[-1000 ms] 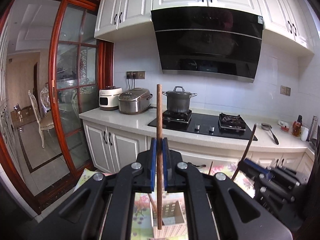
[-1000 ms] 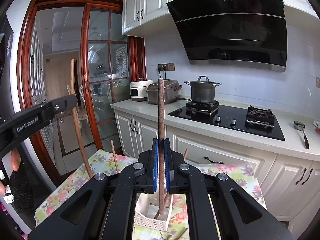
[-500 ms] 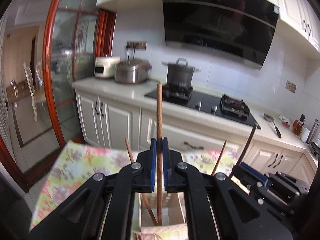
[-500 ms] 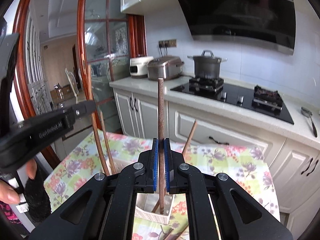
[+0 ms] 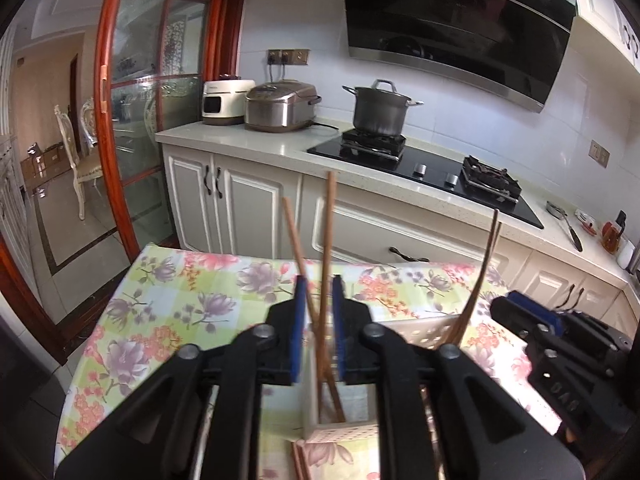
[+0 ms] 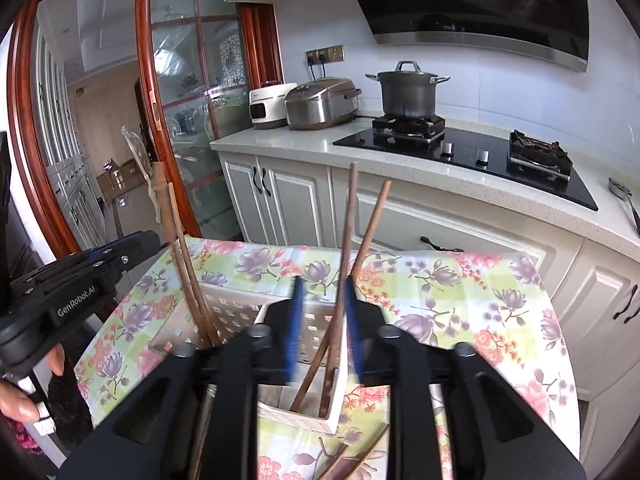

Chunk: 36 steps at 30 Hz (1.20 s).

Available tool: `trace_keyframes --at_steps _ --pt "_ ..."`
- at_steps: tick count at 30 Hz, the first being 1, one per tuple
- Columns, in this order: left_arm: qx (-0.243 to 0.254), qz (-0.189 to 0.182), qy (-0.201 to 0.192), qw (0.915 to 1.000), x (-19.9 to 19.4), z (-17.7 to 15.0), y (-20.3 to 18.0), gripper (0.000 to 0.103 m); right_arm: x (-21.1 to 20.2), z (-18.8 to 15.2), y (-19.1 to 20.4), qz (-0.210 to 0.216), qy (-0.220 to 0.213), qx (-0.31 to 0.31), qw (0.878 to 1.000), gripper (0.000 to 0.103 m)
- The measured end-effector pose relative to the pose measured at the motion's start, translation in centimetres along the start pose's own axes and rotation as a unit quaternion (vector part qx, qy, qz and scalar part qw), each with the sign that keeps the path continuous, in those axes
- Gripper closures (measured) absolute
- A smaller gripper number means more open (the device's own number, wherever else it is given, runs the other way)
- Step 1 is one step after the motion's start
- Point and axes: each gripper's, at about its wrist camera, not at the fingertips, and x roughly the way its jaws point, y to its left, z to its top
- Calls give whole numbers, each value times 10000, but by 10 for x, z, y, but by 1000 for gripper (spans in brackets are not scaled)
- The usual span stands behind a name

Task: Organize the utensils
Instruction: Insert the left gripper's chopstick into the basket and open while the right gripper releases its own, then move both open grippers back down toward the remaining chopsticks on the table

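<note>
A white perforated basket stands on the floral tablecloth. My left gripper hovers over its left compartment with its jaws opening. A brown chopstick stands loose between the blue pads, leaning beside a second chopstick. My right gripper is over the right compartment, its jaws also opening and its pads blurred. A chopstick leans free between them, close to the right pad, next to another chopstick. Each view shows the other gripper at its edge.
Loose chopsticks lie on the cloth in front of the basket. A person's hand holds the left gripper. Behind the table run white cabinets and a counter with a hob, a pot and rice cookers. A glass door is at left.
Both grippers sank toward the basket with their chopsticks. The jaws, shut on the chopsticks before, have parted, and the chopsticks now lean loose in the basket.
</note>
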Motion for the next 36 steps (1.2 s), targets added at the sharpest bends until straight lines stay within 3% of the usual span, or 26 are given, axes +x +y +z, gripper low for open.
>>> trace_keyframes --at_steps 5,7,9,11,13,18,23,36 --pt "-122 192 -213 9995 -16 -5 14 57 -12 -3 -6 -35 -79 -27 10000 75" --pt "-149 300 -310 9990 -24 -8 20 40 -17 -6 -8 -26 -90 -7 10000 74" --pt "-166 400 -418 9982 -32 -13 25 29 -22 -11 -11 -5 -85 47 10000 74" --pt "-164 491 -497 9974 -40 -18 29 21 -27 -16 -13 -8 -117 116 9999 65" --pt "-151 549 -561 9968 -48 -24 34 14 -33 -23 -15 20 -159 162 9997 62" --pt "-196 631 -776 9948 -72 -41 41 6 -42 -40 -17 -20 -224 222 9995 60" --pt "-219 577 -852 9944 -93 -67 44 5 -47 -62 -25 -44 -214 401 9990 59" --pt "-495 466 -318 9972 -92 -133 63 5 -15 -142 -47 -301 564 878 9941 59"
